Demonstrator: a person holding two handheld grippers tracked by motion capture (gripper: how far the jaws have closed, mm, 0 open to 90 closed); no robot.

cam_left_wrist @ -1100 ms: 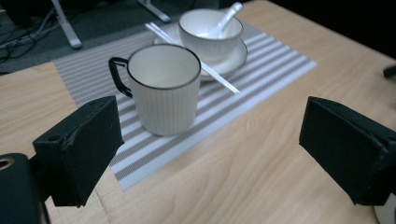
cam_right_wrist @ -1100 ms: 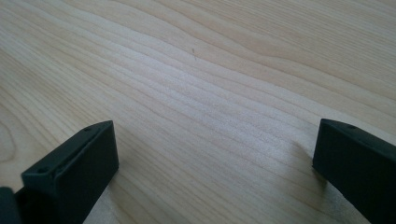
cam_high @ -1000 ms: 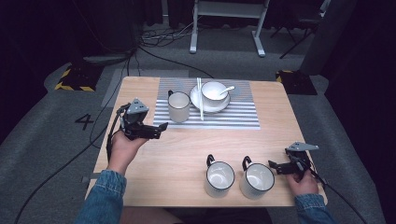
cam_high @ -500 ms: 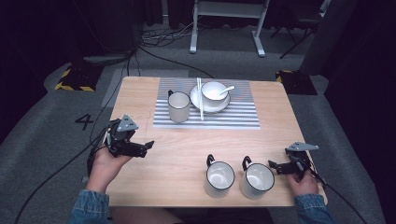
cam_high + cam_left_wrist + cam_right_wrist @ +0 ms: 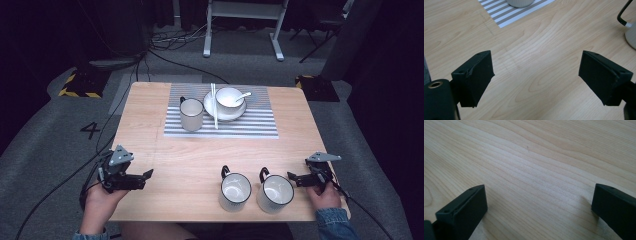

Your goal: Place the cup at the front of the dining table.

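My left gripper (image 5: 146, 176) rests low over the table's front left corner, pointing right. In the left gripper view its jaws (image 5: 536, 75) stand apart over bare wood with nothing between them; they have just been closing. My right gripper (image 5: 292, 177) sits at the front right, pointing left at a white mug (image 5: 274, 192) just ahead of its tips. In the right gripper view it (image 5: 539, 205) is open wide over bare wood. A second white mug (image 5: 235, 191) stands to the left of the first.
A striped mat (image 5: 250, 125) at the back of the table (image 5: 190, 160) carries a third mug (image 5: 191, 114), a plate (image 5: 209, 103) with a bowl (image 5: 229, 97) and spoon, and chopsticks (image 5: 214, 105). Cables trail off the table's left side.
My left hand has pulled back from beside the mug on the mat, toward the person and down to the front left corner. The right hand has stayed put.
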